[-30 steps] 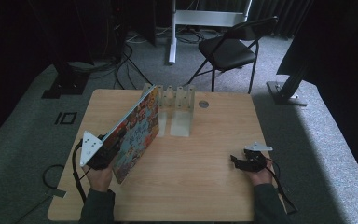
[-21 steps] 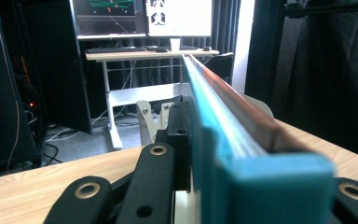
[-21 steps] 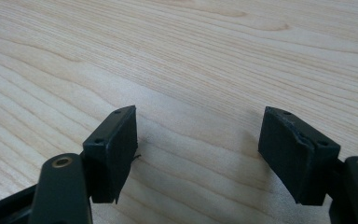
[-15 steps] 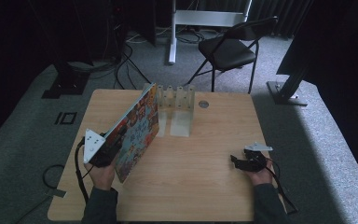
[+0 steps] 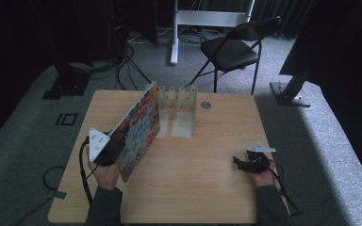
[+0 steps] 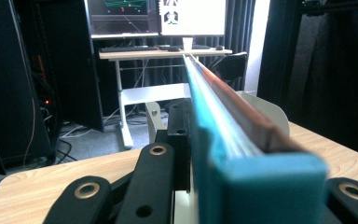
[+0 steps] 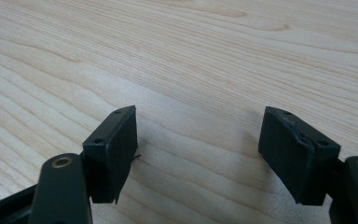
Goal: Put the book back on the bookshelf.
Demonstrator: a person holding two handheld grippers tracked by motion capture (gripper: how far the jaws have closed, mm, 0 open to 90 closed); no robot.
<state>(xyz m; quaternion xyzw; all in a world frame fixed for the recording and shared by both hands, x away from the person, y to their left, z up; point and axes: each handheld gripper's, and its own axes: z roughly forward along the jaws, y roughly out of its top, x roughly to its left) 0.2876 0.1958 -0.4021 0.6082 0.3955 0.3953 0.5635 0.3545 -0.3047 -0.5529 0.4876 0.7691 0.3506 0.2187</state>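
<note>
Setting: lab or recording studio. Wooden bench (image 5: 193,188) stands on grey carpet (image 5: 23,136), enclosed by black curtains (image 5: 353,56). Cables (image 5: 127,56) trail across the floor beside stand bases (image 5: 290,94). 1 folding chair (image 5: 231,49) behind the bench. Desk (image 6: 163,51) with 2 lit monitors (image 6: 121,16) and keyboard (image 6: 128,48) in the background.

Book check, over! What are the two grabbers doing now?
Left gripper shut on the book, tilted up near the rack. Right gripper open, empty, low over the table. Nothing in the way.
</note>
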